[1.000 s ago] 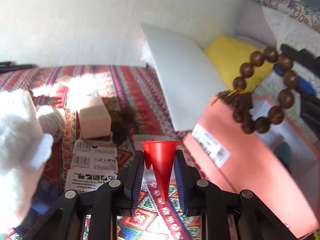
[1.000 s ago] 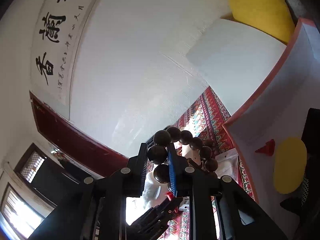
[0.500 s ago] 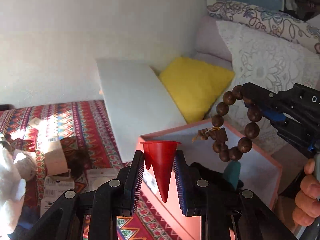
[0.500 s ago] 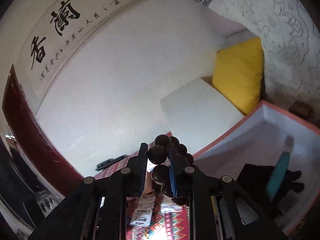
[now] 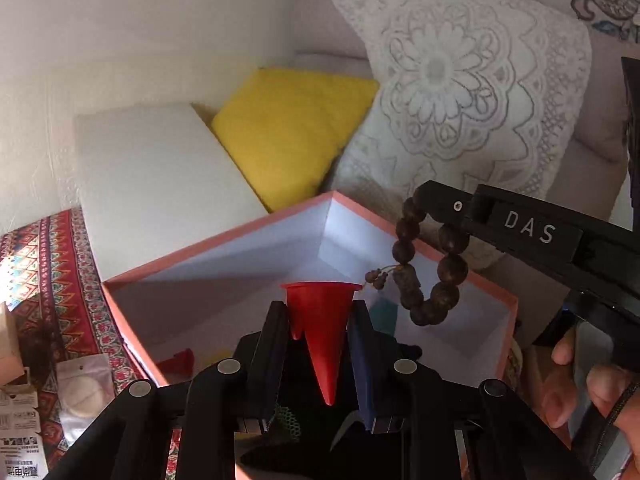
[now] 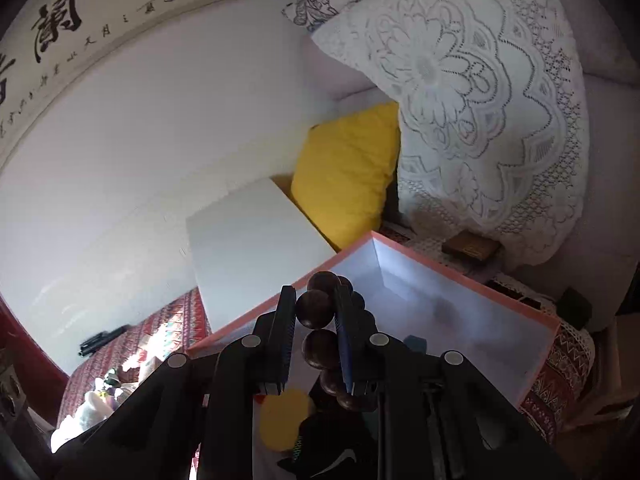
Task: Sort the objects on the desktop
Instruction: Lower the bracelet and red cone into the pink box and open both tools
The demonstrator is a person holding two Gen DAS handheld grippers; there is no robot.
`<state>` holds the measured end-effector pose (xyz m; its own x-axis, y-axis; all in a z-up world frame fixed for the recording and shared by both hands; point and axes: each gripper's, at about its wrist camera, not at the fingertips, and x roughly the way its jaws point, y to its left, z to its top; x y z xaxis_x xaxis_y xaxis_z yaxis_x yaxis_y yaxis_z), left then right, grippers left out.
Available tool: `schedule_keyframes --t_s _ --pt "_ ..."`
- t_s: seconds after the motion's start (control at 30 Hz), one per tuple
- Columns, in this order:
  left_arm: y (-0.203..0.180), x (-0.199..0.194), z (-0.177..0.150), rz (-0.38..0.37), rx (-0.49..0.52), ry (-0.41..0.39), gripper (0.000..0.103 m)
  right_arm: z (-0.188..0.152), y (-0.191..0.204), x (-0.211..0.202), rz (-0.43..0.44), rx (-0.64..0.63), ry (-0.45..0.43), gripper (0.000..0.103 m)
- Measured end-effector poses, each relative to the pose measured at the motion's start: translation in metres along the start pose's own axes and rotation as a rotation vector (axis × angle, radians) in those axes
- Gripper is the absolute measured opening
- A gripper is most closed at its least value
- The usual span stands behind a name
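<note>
We held both tools over the open pink box [image 5: 224, 240], each with something still to drop. Our left tool [image 5: 320, 320] was clamped on a red cone [image 5: 320, 320], point toward us, above the near part of the box. Our right tool [image 6: 316, 312] was closed on a string of dark wooden beads [image 6: 316, 308], and in the left view the rest of the loop [image 5: 432, 280] hung freely above the box's far side.

Several things already lay in the box: a yellow disc [image 6: 284, 420], a small red piece [image 5: 176, 360], a teal object [image 5: 384, 312] and something dark near the bottom, possibly cloth, though shadow hid it.

On the patterned surface [image 5: 44, 280] outside we could still see packets [image 5: 80, 396], labelled cards [image 5: 20, 440] and a white soft toy [image 6: 88, 416]. We judged the sorting roughly midway.
</note>
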<state>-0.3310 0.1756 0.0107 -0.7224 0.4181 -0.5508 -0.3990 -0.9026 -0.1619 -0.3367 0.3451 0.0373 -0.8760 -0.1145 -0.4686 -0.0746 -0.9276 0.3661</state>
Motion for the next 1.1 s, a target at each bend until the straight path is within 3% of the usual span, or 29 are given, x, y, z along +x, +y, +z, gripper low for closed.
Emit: schedule_keyframes --t_s 0.2,0.27,0.3,0.33,0.4,0.87,1.1 --pt "-0.013 0.024 0.001 -0.004 0.014 0.042 0.027 -0.001 -0.014 0.014 -0.025 0.01 0.026 0.021" --pt "-0.015 0.029 0.001 -0.015 0.017 0.064 0.04 0.001 -0.013 0.015 -0.039 0.001 0.012 0.023" --pt "-0.016 0.03 0.001 -0.019 0.017 0.071 0.067 0.001 -0.012 0.014 -0.054 -0.003 -0.001 0.03" --pt "-0.016 0.031 0.001 -0.018 0.017 0.072 0.085 0.002 -0.01 0.011 -0.07 -0.007 -0.018 0.055" --pt "-0.013 0.024 -0.001 0.007 0.01 0.039 0.096 0.003 -0.008 0.005 -0.088 -0.008 -0.059 0.081" --pt "0.052 -0.038 -0.016 0.133 -0.094 -0.004 0.097 -0.002 0.047 0.001 -0.004 -0.07 -0.068 0.081" --pt "0.119 -0.093 -0.065 0.275 -0.141 0.021 0.097 -0.027 0.114 0.017 0.165 -0.131 0.028 0.082"
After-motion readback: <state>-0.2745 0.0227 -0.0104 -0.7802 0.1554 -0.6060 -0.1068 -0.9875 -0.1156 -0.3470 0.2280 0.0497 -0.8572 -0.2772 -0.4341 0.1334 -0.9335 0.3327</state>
